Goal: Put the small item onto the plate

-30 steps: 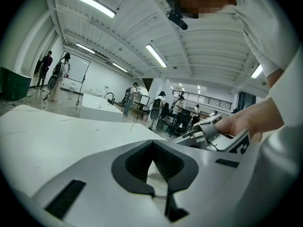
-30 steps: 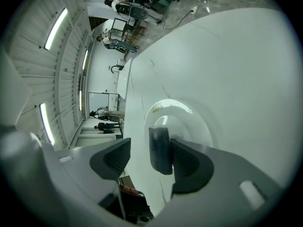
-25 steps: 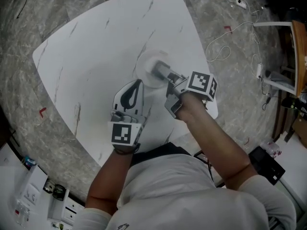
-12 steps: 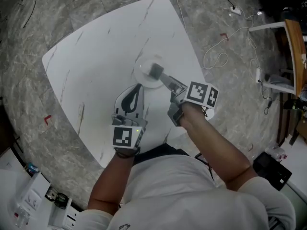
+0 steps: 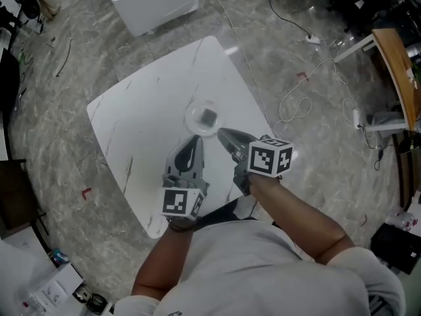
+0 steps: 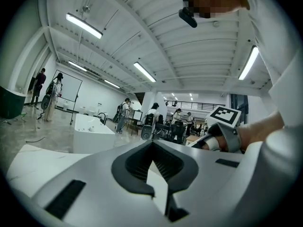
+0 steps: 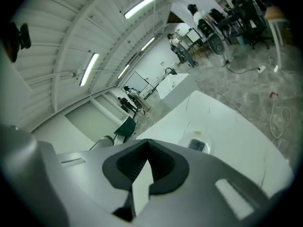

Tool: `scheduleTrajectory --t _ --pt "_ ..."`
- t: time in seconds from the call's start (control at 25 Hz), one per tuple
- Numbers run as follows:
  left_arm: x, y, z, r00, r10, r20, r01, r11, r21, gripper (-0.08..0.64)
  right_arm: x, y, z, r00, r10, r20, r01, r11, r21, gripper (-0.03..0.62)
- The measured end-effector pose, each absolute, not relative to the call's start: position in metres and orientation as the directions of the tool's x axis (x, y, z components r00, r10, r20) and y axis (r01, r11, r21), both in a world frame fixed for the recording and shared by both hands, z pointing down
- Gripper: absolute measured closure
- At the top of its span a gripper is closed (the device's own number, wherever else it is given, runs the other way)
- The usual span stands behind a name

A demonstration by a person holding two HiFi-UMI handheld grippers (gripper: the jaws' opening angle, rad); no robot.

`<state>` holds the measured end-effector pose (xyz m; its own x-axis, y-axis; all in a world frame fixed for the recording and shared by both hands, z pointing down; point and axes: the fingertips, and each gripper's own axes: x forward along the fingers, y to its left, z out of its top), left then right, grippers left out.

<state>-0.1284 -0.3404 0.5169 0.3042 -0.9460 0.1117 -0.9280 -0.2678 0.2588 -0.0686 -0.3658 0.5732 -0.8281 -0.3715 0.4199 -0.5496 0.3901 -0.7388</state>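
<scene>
A grey, veined stone floor filled the head view, and on it stood the white marble-look surface, its corners rounded. A white box-shaped unit sat on the floor at 12 o'clock from the surface, and a pale cable looped across the floor at 3 o'clock. The person's white sleeve took up the bottom of the view.

The left claw lay low over the surface with its tip at about 6 o'clock from the plate, close to the rim. In the left gripper view this left claw had its jaws drawn together with nothing between them. The right claw pointed in from about 5 o'clock, its tip just beside the plate's rim; whether it touched the rim could not be told. In the right gripper view the right claw was fully closed and empty.

The clear round plate sat near the middle of the surface. The small dark squarish item lay on the plate, close to its centre, apart from both claws. The right gripper view showed the plate with the item on it, at 2 o'clock from the jaws.
</scene>
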Motion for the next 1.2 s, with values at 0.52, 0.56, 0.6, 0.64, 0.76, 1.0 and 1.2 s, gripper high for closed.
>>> scheduleTrajectory --t 0.52,0.56,0.6,0.64,0.76,1.0,1.2 --pt "-0.062 -0.275 0.356 0.298 -0.955 0.004 -0.949 -0.295 0.113 0.554 -0.009 -0.281 0.373 -0.824 -0.536 0.184 -0.564 0.806 -0.181 0.591" --pt "-0.057 -0.266 0.346 0.293 -0.956 -0.002 -0.951 -0.292 0.104 0.554 -0.005 -0.272 0.360 -0.820 -0.549 0.163 -0.570 0.809 -0.143 0.591" --pt "-0.052 -0.256 0.335 0.288 -0.957 -0.013 -0.953 -0.288 0.094 0.554 -0.001 -0.263 0.348 -0.816 -0.560 0.141 -0.575 0.811 -0.109 0.591" --pt "-0.048 -0.248 0.324 0.282 -0.959 -0.025 -0.956 -0.283 0.083 0.554 0.003 -0.254 0.339 -0.812 -0.571 0.121 -0.581 0.811 -0.075 0.591" --pt "-0.033 -0.227 0.295 0.256 -0.964 -0.063 -0.964 -0.260 0.054 0.554 0.020 -0.237 0.321 -0.798 -0.598 0.071 -0.601 0.799 -0.025 0.591" --pt "-0.014 -0.203 0.285 0.207 -0.977 -0.044 -0.978 -0.208 0.028 0.554 0.051 -0.220 0.303 -0.777 -0.630 0.001 -0.630 0.777 -0.010 0.591" --pt "-0.008 -0.200 0.282 0.192 -0.981 -0.043 -0.981 -0.193 0.031 0.554 0.056 -0.214 0.295 -0.781 -0.624 -0.012 -0.624 0.781 0.015 0.592"
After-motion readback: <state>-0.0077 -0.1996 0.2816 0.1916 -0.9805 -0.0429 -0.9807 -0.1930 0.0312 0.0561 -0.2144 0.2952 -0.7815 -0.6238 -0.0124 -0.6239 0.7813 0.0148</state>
